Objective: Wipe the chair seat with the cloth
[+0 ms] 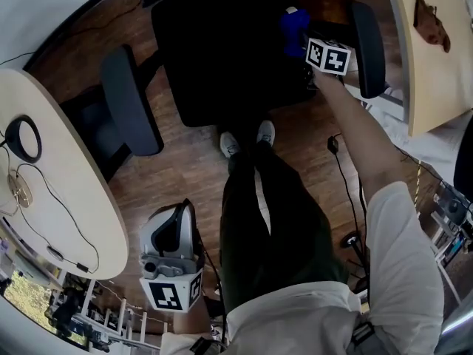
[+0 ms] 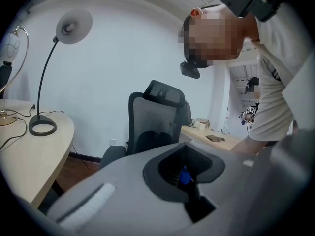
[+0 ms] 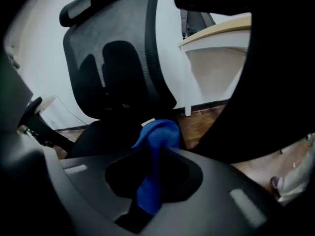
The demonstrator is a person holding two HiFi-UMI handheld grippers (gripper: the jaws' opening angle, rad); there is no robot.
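Note:
The black office chair seat (image 1: 222, 50) fills the top middle of the head view, with an armrest on each side. My right gripper (image 1: 299, 39) reaches out over the seat's right part and is shut on a blue cloth (image 1: 294, 26). In the right gripper view the blue cloth (image 3: 155, 151) hangs bunched between the jaws of the right gripper (image 3: 153, 156), with the mesh backrest (image 3: 118, 58) behind it. My left gripper (image 1: 174, 217) is held low beside the person's legs, far from the seat. Its jaws look shut and empty (image 2: 183, 168), facing the chair's backrest (image 2: 155, 117).
A curved beige desk (image 1: 66, 220) at the left carries a lamp base (image 1: 22, 139) and cables. Another desk (image 1: 436, 72) at the right holds a brown object (image 1: 431, 22). The person's shoes (image 1: 247, 139) stand on the wooden floor just before the seat. A cable (image 1: 347, 191) trails on the floor.

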